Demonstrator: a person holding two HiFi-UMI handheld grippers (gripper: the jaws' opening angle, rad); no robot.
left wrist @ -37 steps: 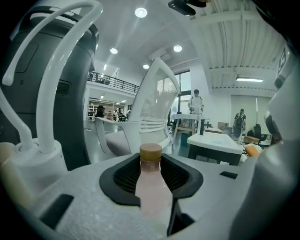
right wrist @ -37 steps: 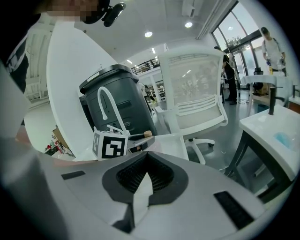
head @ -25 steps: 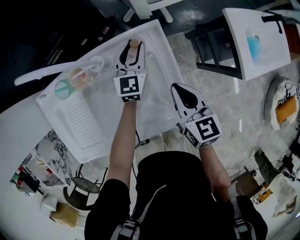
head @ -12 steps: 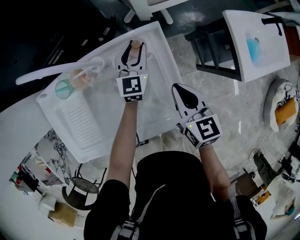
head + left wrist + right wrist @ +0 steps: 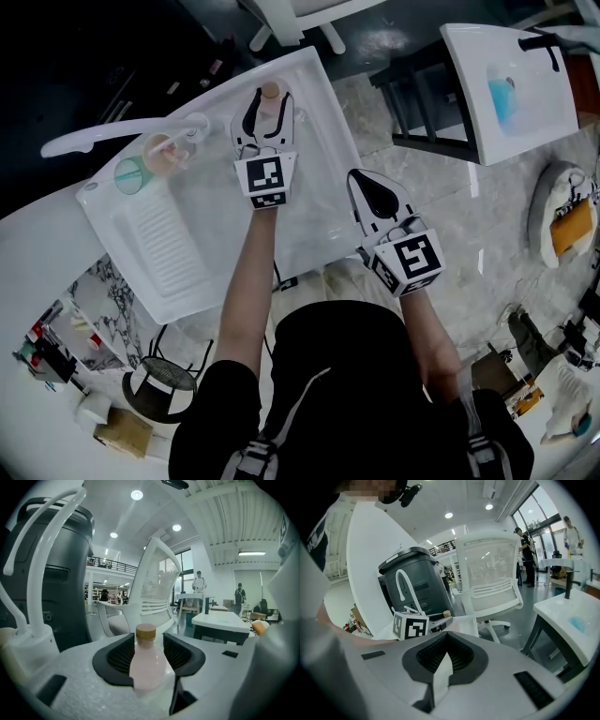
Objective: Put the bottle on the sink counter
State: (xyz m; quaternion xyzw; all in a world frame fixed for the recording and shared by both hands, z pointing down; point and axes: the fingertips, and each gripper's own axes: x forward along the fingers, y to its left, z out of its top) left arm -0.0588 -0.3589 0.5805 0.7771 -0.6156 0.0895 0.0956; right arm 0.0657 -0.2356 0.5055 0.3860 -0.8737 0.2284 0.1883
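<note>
A small pink bottle [image 5: 271,93] with a tan cap stands upright on the white sink counter [image 5: 314,89], near its far edge. My left gripper [image 5: 269,99] surrounds it, and its jaws are opening. In the left gripper view the bottle [image 5: 147,667] stands between the black pads [image 5: 119,656], with a gap showing on its right side. My right gripper [image 5: 367,186] hovers off the counter's right edge, over the floor. Its jaws are shut with nothing in them, as the right gripper view [image 5: 446,641] shows.
A white faucet [image 5: 112,134] arcs over the sink's far left, beside a pinkish container with a green lid [image 5: 141,167]. A ribbed drainboard [image 5: 164,253] lies at the left. A second sink [image 5: 511,84] on a dark stand is at the upper right. A white office chair [image 5: 157,583] stands beyond the counter.
The left jaws have spread a little wider around the bottle, which stays standing on the counter. Both arms have hardly moved.
</note>
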